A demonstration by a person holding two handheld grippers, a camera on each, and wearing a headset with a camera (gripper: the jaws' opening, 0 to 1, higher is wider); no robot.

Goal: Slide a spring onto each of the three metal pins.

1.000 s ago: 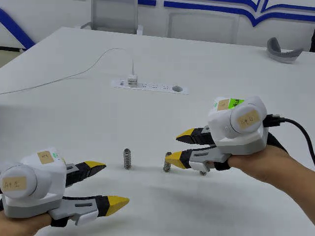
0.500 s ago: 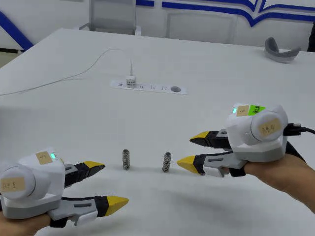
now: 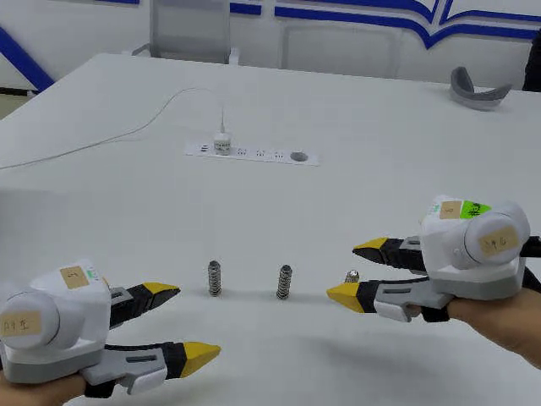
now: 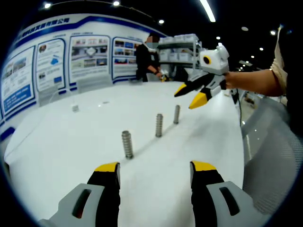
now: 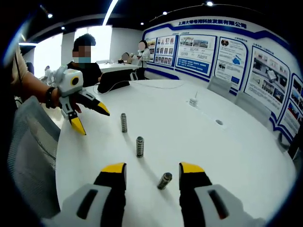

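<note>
Three springs stand in a row on the white tabletop (image 3: 127, 194), between the two tools. In the head view the left spring (image 3: 214, 277) and middle spring (image 3: 285, 282) stand upright, well apart from either tool. The third spring (image 3: 352, 277) is a small blur between the tips of the right tool (image 3: 347, 271), whose jaws stand wide and hold nothing. The right gripper view makes that third one clearer: it looks tilted toward 1 o'clock, between the jaw tips and touching neither. The left tool (image 3: 193, 320), at 7 o'clock of the row, is wide too and empty. In the left gripper view all three springs run away toward 1 o'clock. A power strip (image 3: 251, 154) lies far back at 12 o'clock.
</note>
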